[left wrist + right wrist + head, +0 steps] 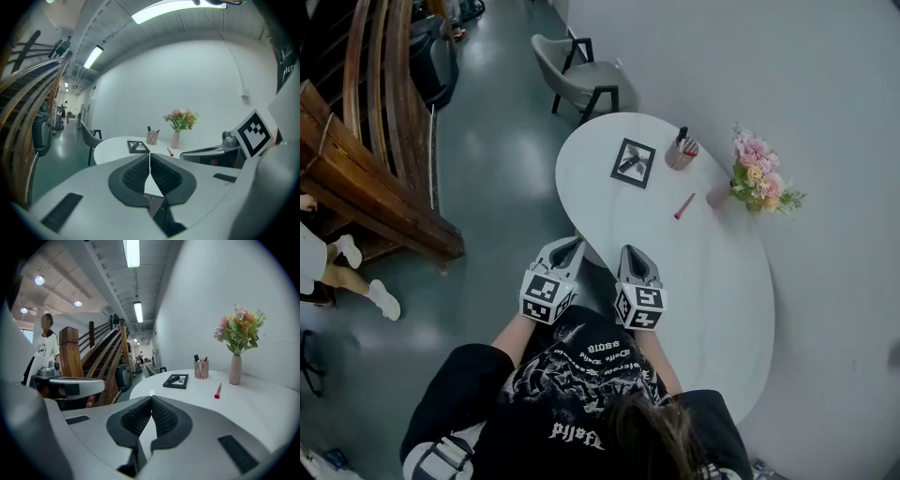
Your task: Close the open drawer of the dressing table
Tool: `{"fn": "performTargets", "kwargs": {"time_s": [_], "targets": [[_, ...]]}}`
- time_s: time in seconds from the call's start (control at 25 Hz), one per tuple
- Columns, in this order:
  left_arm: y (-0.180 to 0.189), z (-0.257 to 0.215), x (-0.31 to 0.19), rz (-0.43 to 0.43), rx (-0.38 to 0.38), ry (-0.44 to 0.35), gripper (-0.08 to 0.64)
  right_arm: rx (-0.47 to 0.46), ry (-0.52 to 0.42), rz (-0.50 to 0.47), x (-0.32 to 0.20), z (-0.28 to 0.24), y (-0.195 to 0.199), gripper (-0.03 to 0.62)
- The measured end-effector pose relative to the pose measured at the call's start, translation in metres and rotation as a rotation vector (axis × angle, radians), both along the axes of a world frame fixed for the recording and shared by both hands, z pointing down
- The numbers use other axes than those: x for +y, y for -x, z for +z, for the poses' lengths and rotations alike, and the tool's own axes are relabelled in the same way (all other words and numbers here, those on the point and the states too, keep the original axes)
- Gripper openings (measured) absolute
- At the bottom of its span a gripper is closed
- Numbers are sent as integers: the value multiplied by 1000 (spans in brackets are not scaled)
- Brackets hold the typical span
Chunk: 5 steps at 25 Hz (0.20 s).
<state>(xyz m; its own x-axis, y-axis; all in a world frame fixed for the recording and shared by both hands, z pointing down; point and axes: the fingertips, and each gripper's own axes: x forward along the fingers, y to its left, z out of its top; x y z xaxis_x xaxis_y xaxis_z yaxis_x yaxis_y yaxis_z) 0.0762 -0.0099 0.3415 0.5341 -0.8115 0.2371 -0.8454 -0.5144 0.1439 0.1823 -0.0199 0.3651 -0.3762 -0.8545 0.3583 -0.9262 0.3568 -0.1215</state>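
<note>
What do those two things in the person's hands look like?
The left hand-held gripper and right hand-held gripper are pale grey shells, each carrying a cube of black-and-white square markers. Their pads are dark and ribbed. The person wears a black short-sleeved T-shirt with white print.

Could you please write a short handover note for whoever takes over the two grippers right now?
Left gripper: shut, empty, held at the near edge of the dressing table.
Right gripper: shut, empty, beside the left one at the same edge.
Things: a black tray, a pen cup, a red stick and a vase of flowers sit at the far end of the tabletop, away from both grippers.
Done: cannot tell, as the drawer shows in no view.
Left: look under the tabletop for the drawer front. If it stands open, push it in, probably with the jaws shut.
</note>
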Motion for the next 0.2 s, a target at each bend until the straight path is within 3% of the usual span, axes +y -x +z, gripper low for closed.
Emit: {"fn": "performTargets", "kwargs": {"time_s": [0.2], "targets": [[-4, -1, -6, 22, -11, -12, 28, 6, -6, 3, -7, 0, 0, 26]]}}
